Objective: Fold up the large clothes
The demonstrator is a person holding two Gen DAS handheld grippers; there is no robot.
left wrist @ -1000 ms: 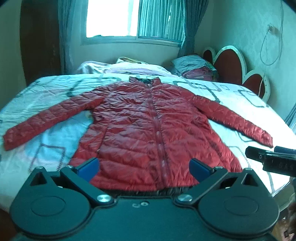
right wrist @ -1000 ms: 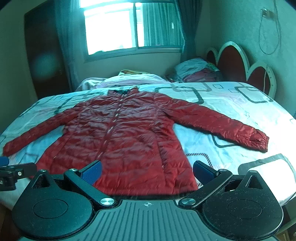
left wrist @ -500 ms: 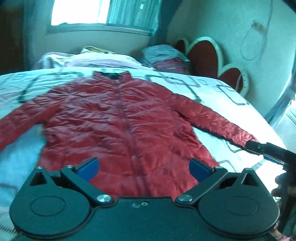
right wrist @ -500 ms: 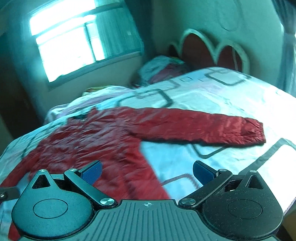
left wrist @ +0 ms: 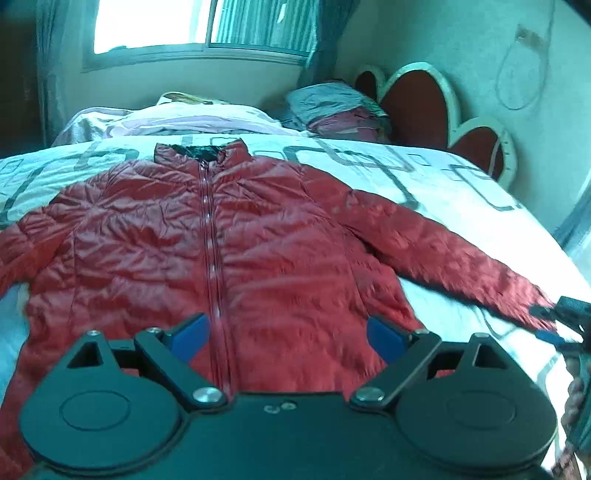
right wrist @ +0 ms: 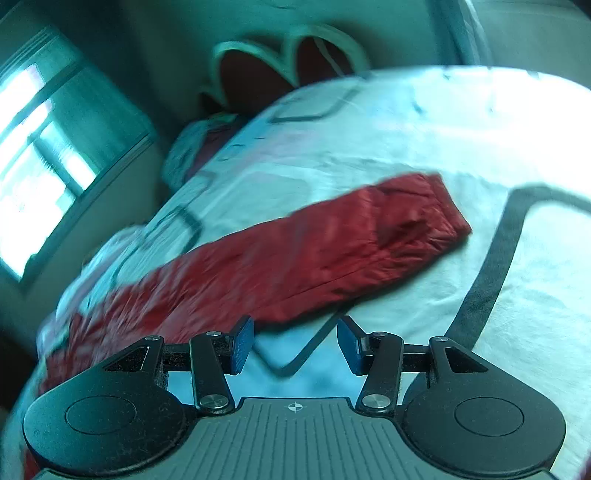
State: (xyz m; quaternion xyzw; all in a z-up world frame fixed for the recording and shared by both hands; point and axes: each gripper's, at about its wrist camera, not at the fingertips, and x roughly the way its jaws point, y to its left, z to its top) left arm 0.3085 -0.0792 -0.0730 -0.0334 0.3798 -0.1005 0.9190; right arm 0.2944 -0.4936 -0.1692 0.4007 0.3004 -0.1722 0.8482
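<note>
Item 1, right gripper (right wrist: 294,345): jaws parted with a moderate gap, nothing between the blue pads (right wrist: 242,345); only bedsheet shows through the gap. It hangs low over the bed, just short of the near edge of the jacket's sleeve.

Item 2, left gripper (left wrist: 286,334): jaws spread wide, empty, poised above the lower front of the garment, not visibly touching it.

Item 3, red puffer jacket (left wrist: 221,251): laid flat, front up, closed down the centre, collar towards the window, sleeves spread outward. Its sleeve (right wrist: 332,251) on the right gripper's side lies straight on the sheet, the cuff (right wrist: 428,214) towards the bed's edge.

Item 4, patterned bedsheet (right wrist: 443,147): pale with dark outlined shapes, soft and loose under the garment.

Item 5, surroundings: scalloped headboard (left wrist: 424,99), pile of bedding (left wrist: 325,107) near it, window (left wrist: 192,22) beyond.

Risks, as judged:
- The right pads sit over sheet rather than sleeve; closing here would likely pinch the bedsheet, or catch sheet and sleeve together, dragging the bedding along with the fold.
- The shell looks slick and puffy (quilted fill under a shiny skin), so a shallow bite at the sleeve's edge may slip out on lifting.
- Grasping mid-sleeve instead of near the cuff would leave the cuff trailing and the fold crooked.
- The right view is blurred, so the exact gap to the sleeve cannot be told.
</note>
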